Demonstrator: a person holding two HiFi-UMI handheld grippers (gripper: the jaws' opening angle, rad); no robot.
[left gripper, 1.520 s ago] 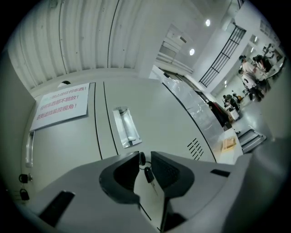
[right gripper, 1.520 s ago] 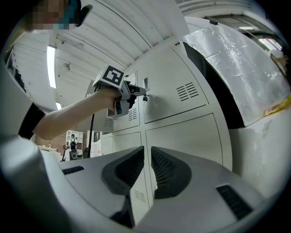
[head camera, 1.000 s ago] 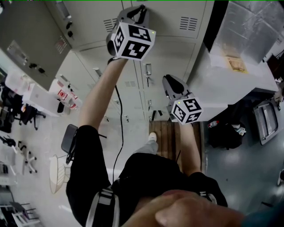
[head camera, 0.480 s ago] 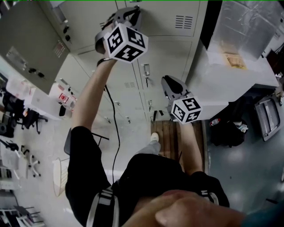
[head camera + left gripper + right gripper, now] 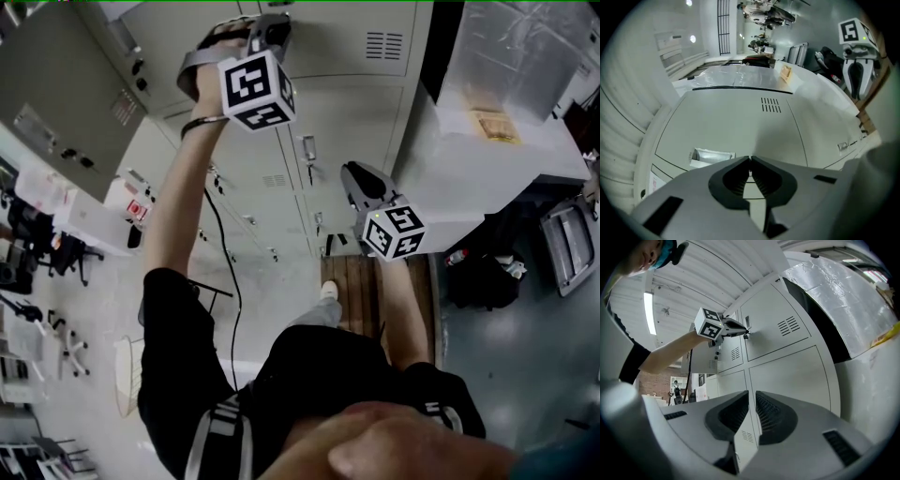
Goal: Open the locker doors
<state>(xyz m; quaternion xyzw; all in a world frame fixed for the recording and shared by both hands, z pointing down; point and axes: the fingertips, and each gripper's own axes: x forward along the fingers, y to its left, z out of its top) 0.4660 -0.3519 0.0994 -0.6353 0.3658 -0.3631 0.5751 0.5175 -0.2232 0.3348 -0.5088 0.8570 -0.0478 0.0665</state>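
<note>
doors (image 5: pixel 361 117) are all sitting closed; left gripper (image 5: pixel 750 159) is reaching the top latch (image 5: pixel 746 336), jaws just clenching together; right gripper (image 5: pixel 751 394) is waiting below the latch, jaws slightly parted, empty.

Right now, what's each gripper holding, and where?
Right gripper: nothing. Left gripper: jaws have just been closing at the top locker's latch; whether it's pinched can't be told.

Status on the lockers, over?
Left tool just closing, tips together at lock of top door, grip unclear. Right tool slightly open, empty, off the lockers. That door shut. Nothing in the way.
</note>
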